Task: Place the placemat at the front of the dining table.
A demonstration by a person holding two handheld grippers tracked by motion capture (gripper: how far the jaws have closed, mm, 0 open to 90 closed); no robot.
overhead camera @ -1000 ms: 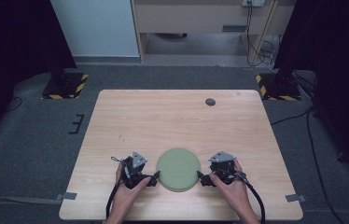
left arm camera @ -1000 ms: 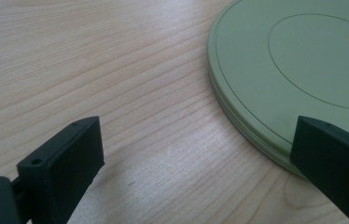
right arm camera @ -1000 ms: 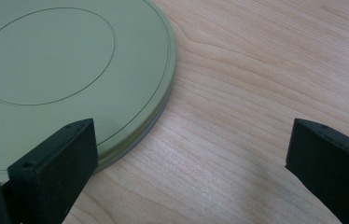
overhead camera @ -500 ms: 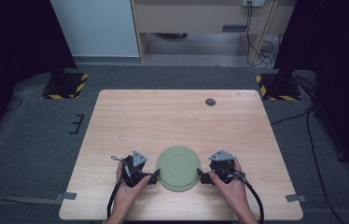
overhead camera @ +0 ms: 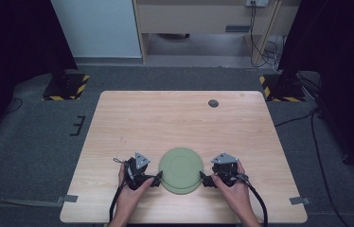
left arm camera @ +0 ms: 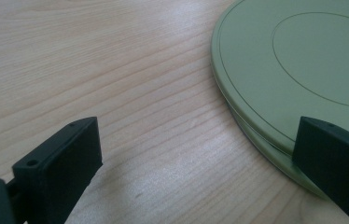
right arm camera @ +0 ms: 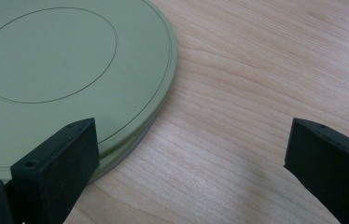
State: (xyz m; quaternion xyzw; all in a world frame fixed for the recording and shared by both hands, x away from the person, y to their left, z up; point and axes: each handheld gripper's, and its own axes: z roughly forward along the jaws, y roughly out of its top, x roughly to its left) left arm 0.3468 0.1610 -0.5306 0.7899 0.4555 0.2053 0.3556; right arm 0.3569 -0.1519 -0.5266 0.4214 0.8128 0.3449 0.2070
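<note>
A flat round pale green plate point(overhead camera: 181, 169) lies on the wooden table point(overhead camera: 184, 123) near its front edge. A second green rim shows just beneath its edge point(left arm camera: 256, 140), like a stack of two. My left gripper point(overhead camera: 156, 179) rests at the plate's left rim, held in a person's hand. It is open, and its right jaw hangs over the plate's edge point(left arm camera: 196, 144). My right gripper point(overhead camera: 203, 179) sits at the plate's right rim and is open too. Its left jaw is over the plate point(right arm camera: 46, 70) and its right jaw is over bare wood point(right arm camera: 189, 149).
A small dark round disc point(overhead camera: 213, 103) lies near the table's far edge. Black cables trail from both grippers off the front edge. Yellow-and-black striped stand bases point(overhead camera: 66, 85) sit on the grey floor beyond the far corners.
</note>
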